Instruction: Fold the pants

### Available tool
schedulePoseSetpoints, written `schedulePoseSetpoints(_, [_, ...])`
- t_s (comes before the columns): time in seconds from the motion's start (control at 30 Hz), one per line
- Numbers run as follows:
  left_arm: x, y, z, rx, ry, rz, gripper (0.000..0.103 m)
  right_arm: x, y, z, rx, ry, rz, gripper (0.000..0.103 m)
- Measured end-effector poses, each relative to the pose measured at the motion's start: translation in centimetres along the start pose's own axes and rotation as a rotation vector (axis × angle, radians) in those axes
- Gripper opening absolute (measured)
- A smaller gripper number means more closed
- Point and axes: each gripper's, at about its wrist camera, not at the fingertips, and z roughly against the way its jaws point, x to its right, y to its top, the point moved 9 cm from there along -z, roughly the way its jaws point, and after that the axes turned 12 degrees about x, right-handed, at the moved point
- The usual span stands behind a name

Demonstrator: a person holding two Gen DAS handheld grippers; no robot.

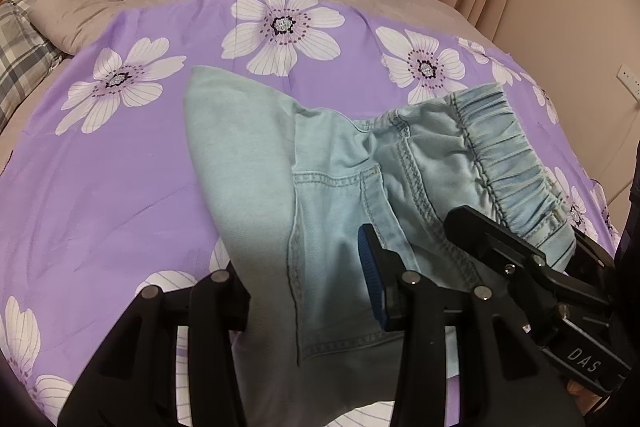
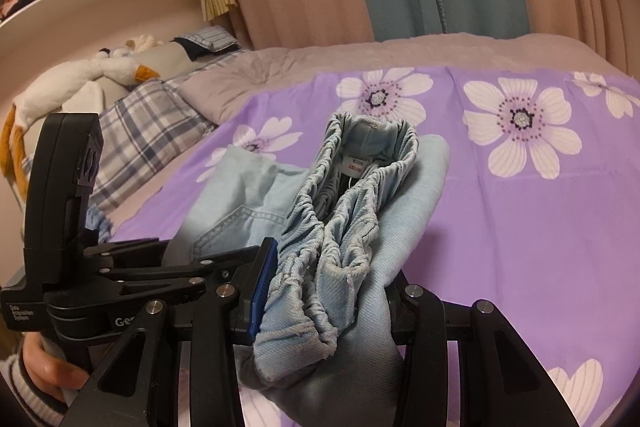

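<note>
Above the purple flowered sheet (image 1: pixel 120 187) on the bed, you have the light denim pants (image 1: pixel 332 187) lifted and bunched between your two tools. Your right gripper (image 2: pixel 320 291) has its fingers clamped on the gathered elastic waistband (image 2: pixel 344 219), which stands up in a thick wad with the size label (image 2: pixel 356 163) showing inside. Your left gripper (image 1: pixel 308 291) has fabric of the seat and pocket seam (image 1: pixel 336 181) running between its fingers; it looks pinched there, though the left finger is hidden under the cloth, so you cannot be sure how much is caught.

The risks come from that bundle. The waistband is crumpled, not flat, so if you lay it down as it is, you will likely press creases and an uneven edge into the fold. The wad is also thick for the fingers, and elastic can creep out of a pinch under a tug, dropping one end onto the sheet. The two tools sit very near each other, so a quick spreading move could knock them together or drag the sheet. One layer hangs loose toward the far side and may fold under itself as you lower it.
</note>
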Motion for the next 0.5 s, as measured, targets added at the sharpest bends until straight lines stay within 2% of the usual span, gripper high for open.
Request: schedulePoseSetpoints(0.5, [-1.1,-0.3,-2.9,-0.029,0.018,0.006,0.041,0.4,-1.0,-1.8,-0.025,-0.008,-0.028,0.044])
